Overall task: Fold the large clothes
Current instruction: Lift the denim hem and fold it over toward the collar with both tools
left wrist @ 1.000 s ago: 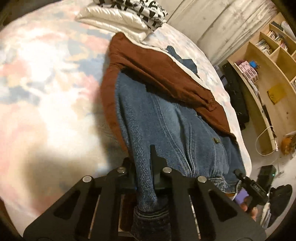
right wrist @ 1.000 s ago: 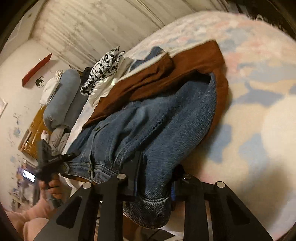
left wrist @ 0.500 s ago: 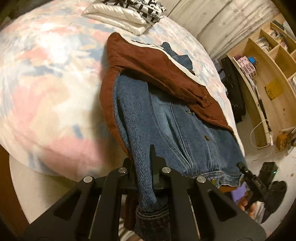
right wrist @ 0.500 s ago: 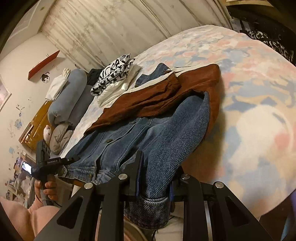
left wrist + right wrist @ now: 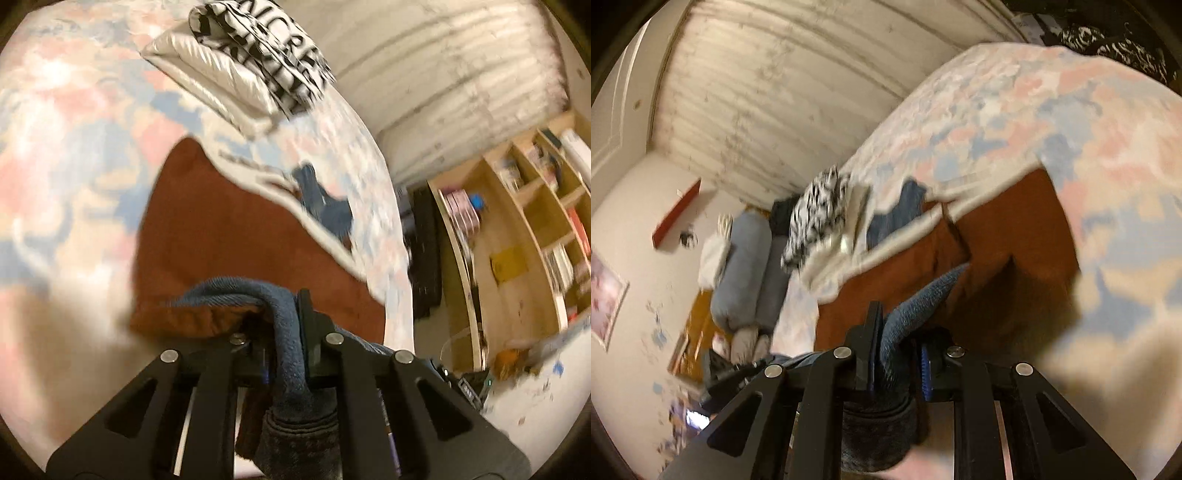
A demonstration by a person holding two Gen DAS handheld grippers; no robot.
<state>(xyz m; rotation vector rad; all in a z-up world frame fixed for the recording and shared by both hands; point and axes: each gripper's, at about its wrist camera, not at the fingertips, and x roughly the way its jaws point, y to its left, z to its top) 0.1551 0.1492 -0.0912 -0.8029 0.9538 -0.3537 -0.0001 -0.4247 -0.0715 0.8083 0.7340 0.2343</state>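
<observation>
Left gripper: jaws nearly closed, clamped on a thick roll of blue denim, the sleeve end of the denim jacket; the cuff hangs below the jaws toward the camera.

Right gripper: jaws narrow and just been closing, pinched on the other denim sleeve, which rises between the pads to a pointed fold; its dark cuff sags underneath.

Denim jacket: lifted at both sleeves over the near part of the bed; most of its body is out of sight. A separate patch of blue denim shows farther up the bed, at the pale edge of the brown garment.

Brown garment: rust-coloured corduroy with a cream lining edge, spread flat on the bed directly beyond both grippers.

Bed cover: pastel pink, blue and cream blotches, blurred in both views.

Folded stack: a shiny white quilted piece with a black-and-white printed garment on top, lying at the far end of the bed.

Surroundings: pale pleated curtain behind the bed; wooden shelving with books and small items in the left wrist view; grey-blue bolster pillows against the wall in the right wrist view.
</observation>
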